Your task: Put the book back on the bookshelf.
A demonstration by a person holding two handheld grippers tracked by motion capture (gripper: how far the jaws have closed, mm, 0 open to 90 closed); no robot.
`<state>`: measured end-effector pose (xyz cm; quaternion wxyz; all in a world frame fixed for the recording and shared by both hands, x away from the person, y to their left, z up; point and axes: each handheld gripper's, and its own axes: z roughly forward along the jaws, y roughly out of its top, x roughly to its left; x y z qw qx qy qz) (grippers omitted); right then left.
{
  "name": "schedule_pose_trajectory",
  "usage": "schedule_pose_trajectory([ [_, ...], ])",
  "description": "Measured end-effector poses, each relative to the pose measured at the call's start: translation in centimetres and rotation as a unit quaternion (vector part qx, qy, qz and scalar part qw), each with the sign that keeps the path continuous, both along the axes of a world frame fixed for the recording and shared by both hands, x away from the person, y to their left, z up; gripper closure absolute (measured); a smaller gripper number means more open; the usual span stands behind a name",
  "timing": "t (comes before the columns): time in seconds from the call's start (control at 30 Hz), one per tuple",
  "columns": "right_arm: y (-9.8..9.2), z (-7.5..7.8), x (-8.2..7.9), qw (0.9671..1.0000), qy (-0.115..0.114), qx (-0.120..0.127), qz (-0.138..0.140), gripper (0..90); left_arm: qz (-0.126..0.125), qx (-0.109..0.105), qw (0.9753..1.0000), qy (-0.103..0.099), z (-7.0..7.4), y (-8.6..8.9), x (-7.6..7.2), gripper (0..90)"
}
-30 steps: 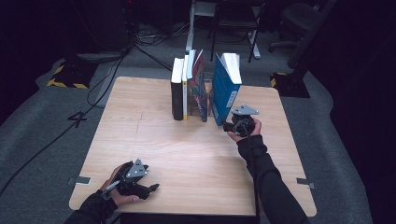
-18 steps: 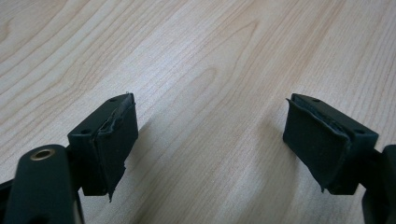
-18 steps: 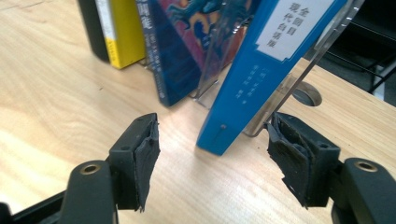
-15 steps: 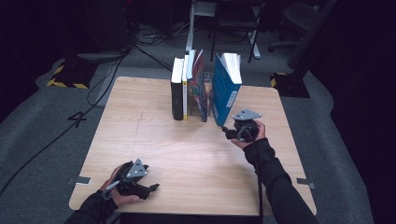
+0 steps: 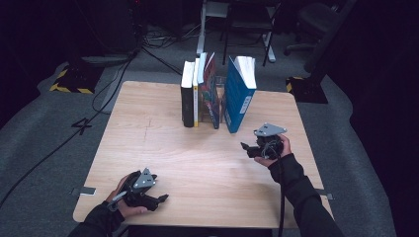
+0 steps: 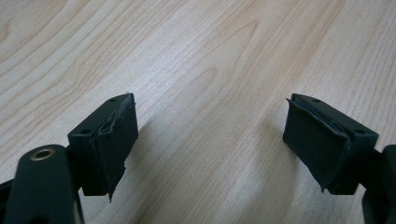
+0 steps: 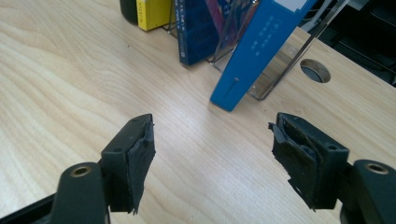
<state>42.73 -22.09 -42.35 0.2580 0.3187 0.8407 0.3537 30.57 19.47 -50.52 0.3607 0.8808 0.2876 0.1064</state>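
High view shows the pale wooden table (image 5: 197, 148) with wide bare board across its middle and lower half. Leaning upper centre, the tall blue hardcover book (image 5: 238, 94) tilts beside the upright black-spined book (image 5: 187, 94). At right centre, the right gripper (image 5: 245, 147) points left just below that blue book, jaws spread, empty. Lower left, the left gripper (image 5: 163, 198) rests near the table's edge, released; its forearm is cut off by the frame.

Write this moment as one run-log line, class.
right gripper: open, near leaning blue book | left gripper: open, over table | nothing held
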Motion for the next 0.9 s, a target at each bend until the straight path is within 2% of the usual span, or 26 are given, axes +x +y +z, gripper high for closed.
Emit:
schedule_pose_trajectory([
  [0.33, -1.7, -0.8, -1.5, 0.9999, 0.008, -0.003, 0.011, 29.5, 0.000, -0.001, 1.0000, 0.000, 0.0, 0.0, 0.0, 17.9],
  [0.67, -3.4, -1.5, -3.4, 0.9996, 0.002, -0.019, 0.018, 29.4, 0.000, 0.000, 1.0000, 0.000, 0.0, 0.0, 0.0, 17.9],
  [0.9, -4.4, -2.4, -4.8, 0.9992, 0.008, -0.029, 0.026, 29.1, 0.000, 0.000, 1.0000, 0.000, 0.0, 0.0, 0.0, 17.9],
])
